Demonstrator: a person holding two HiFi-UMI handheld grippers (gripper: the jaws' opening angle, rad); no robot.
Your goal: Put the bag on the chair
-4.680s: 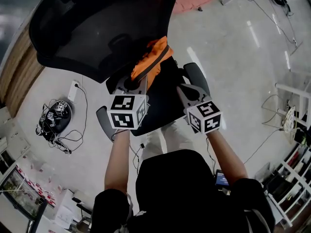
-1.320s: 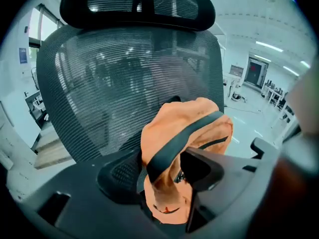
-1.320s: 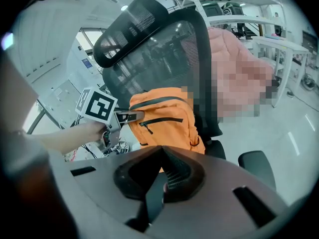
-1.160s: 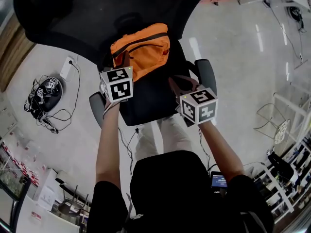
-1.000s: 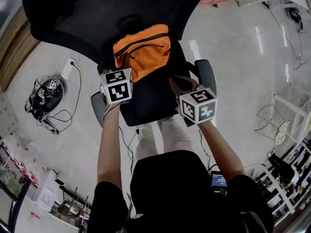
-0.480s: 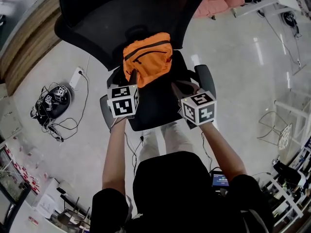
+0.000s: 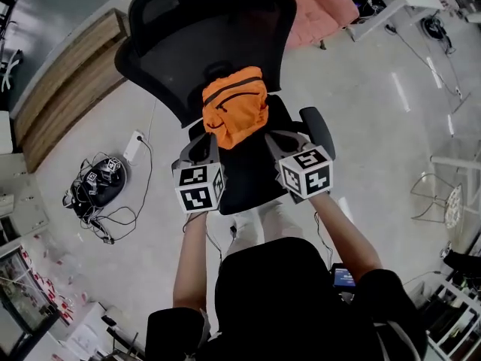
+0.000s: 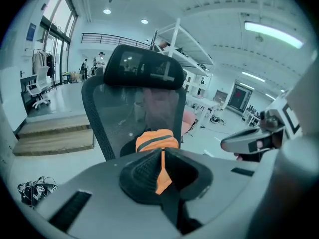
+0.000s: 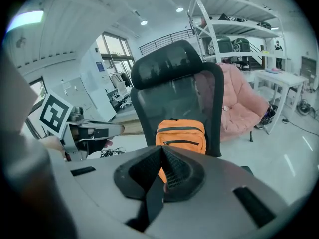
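The orange bag point(image 7: 234, 107) stands on the seat of the black office chair point(image 7: 252, 173) and leans on its mesh backrest. It also shows in the left gripper view point(image 8: 157, 139) and the right gripper view point(image 9: 181, 133). My left gripper point(image 7: 204, 145) hovers just short of the bag, apart from it. Its jaws are closing and almost meet point(image 8: 162, 152), with nothing between them. My right gripper point(image 7: 282, 141) is over the seat's right side, shut and empty point(image 9: 162, 148). Each gripper sees the other at its side.
A black device with tangled cables point(image 7: 98, 183) and a white power strip point(image 7: 137, 138) lie on the floor to the left. A pink sofa point(image 7: 312, 2) stands behind the chair, a wooden step point(image 7: 60, 104) at far left, and white frames point(image 7: 451, 194) at right.
Both grippers have drawn back from the bag toward the person. The left one, earlier at the bag's left edge, is now apart from it. The bag stays on the seat.
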